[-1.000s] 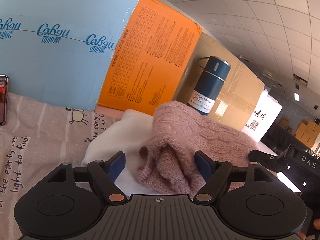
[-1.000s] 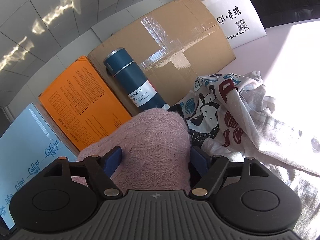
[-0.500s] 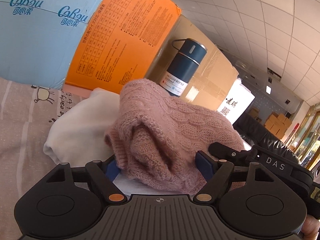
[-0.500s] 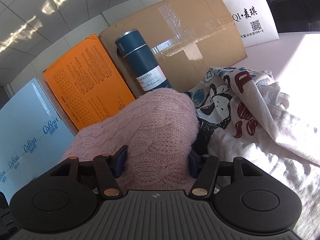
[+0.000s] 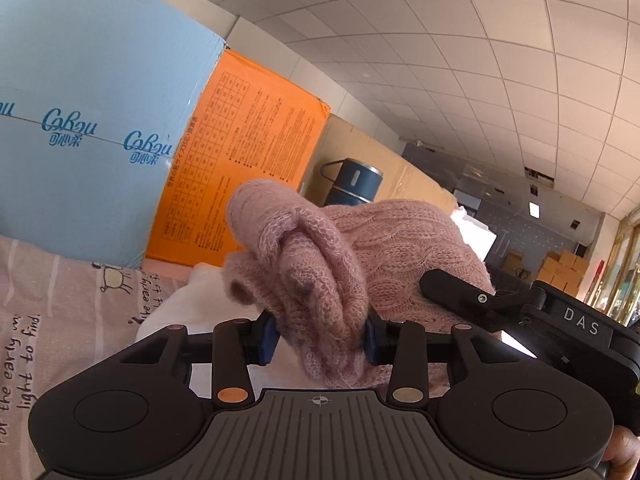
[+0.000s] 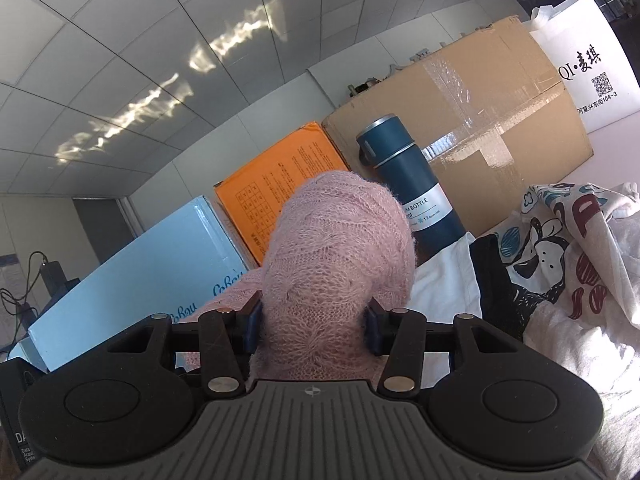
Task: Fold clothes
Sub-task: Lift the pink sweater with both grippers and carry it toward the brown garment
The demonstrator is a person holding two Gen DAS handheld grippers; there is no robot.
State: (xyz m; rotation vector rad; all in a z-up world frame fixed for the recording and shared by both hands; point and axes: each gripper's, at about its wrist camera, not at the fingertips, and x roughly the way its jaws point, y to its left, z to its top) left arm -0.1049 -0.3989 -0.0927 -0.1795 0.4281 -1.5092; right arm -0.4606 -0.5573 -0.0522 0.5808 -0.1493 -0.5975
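Note:
A pink cable-knit sweater is bunched up and raised off the bed. My left gripper has its jaws closing, blue pads pressing a thick roll of the knit from both sides. My right gripper is also closing, and its pads squeeze another fold of the same sweater. One black finger of the right gripper shows at the sweater's right side in the left wrist view. A white garment lies under the sweater.
Blue, orange and brown cardboard boxes line the back, with a dark blue vacuum bottle in front. A cartoon-print shirt and a black garment lie to the right. A lettered bedsheet lies left.
Both grippers' jaws have narrowed from wide apart onto folds of the pink sweater. The sweater has come up off the pile and both views now tilt up towards the ceiling.

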